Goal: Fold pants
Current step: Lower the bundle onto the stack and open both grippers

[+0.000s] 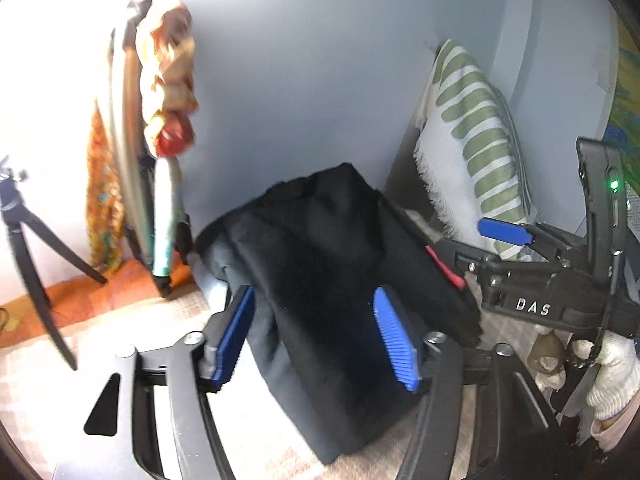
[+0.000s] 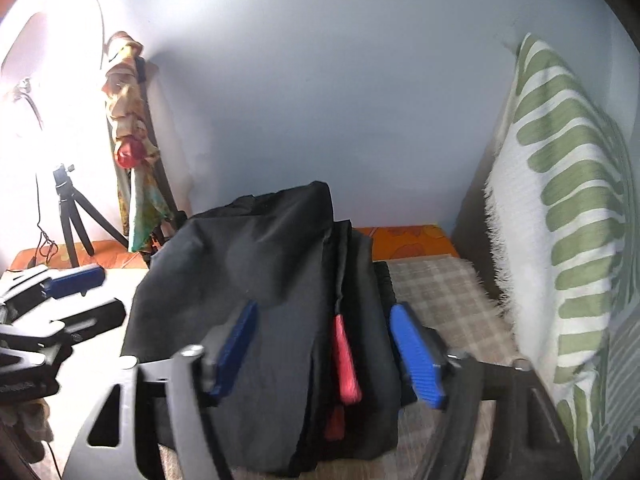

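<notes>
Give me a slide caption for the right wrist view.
Right tongs open around folded black pants on a checked blanket, striped pillow alongside.

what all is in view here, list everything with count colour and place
pants: one, black, folded in a heap on the bed, lying between the fingers of both grippers, pads apart from the cloth
red tag: one, red, on the right edge of the pants
pillow: one, white with green stripes, upright at the right
blanket: one, beige check, under the pants
orange sheet: one, orange pattern, at the far edge by the wall
tripod: one, black, far left
hanging cloths: a bundle, yellow and orange, left on the wall
wall: pale blue, behind
left gripper: black, blue pads, open
right gripper: same, open
gloved hand: white glove, holding the right gripper
</notes>
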### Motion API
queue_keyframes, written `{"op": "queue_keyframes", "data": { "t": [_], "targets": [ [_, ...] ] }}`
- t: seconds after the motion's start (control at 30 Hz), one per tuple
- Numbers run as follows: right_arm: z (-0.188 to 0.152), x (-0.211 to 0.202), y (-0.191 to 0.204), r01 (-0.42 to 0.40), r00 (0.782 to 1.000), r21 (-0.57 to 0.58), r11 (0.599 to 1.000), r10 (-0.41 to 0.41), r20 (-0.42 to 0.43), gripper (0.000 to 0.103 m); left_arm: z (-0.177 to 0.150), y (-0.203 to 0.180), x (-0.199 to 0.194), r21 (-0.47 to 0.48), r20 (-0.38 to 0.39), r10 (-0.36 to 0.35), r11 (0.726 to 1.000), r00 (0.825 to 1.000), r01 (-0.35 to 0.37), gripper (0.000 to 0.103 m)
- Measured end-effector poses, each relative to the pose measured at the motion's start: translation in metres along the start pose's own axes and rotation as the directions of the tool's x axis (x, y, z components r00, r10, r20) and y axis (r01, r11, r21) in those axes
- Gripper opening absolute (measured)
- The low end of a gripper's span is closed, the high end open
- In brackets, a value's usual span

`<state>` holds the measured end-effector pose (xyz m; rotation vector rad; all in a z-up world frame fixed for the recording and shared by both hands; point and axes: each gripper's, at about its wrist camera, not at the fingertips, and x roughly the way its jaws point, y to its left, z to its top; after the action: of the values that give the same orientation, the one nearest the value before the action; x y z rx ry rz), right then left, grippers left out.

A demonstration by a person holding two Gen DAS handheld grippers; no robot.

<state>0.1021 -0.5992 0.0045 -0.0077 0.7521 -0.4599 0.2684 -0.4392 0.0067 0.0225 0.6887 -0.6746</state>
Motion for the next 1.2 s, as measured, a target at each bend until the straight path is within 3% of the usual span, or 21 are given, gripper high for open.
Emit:
{"op": "queue_keyframes", "data": {
  "t": [0.3, 0.5, 0.73, 1.03, 1.2],
  "targets": [
    [-0.019, -0.064, 0.013, 0.031, 0.998, 0.049, 0.998, -0.034, 0.059, 0.103, -0.026, -0.003, -0.071, 0.004, 0.042, 0.044, 0.999, 0.998, -0.044, 0.076],
    [-0.05, -0.114, 0.035, 0.043, 0.996, 0.063, 0.997, -0.048, 0.08, 0.103, -0.061, -0.008, -0.126, -0.026, 0.077, 0.04, 0.999, 0.996, -0.038, 0.081],
    [-0.1, -0.163, 0.055, 0.027, 0.997, 0.102, 0.994, -0.034, 0.072, 0.103, -0.107, -0.02, -0.177, 0.016, 0.086, 0.074, 0.997, 0.994, -0.076, 0.082],
    [-0.148, -0.194, 0.079, 0.024, 0.997, 0.123, 0.992, -0.033, 0.074, 0.103, -0.153, -0.021, -0.206, 0.006, 0.064, 0.072, 0.997, 0.995, -0.072, 0.082],
    [-0.161, -0.199, 0.089, 0.003, 0.997, 0.141, 0.99, -0.013, 0.075, 0.103, -0.167, -0.017, -0.211, -0.023, 0.063, 0.109, 0.994, 0.992, -0.108, 0.082]
  ]
}}
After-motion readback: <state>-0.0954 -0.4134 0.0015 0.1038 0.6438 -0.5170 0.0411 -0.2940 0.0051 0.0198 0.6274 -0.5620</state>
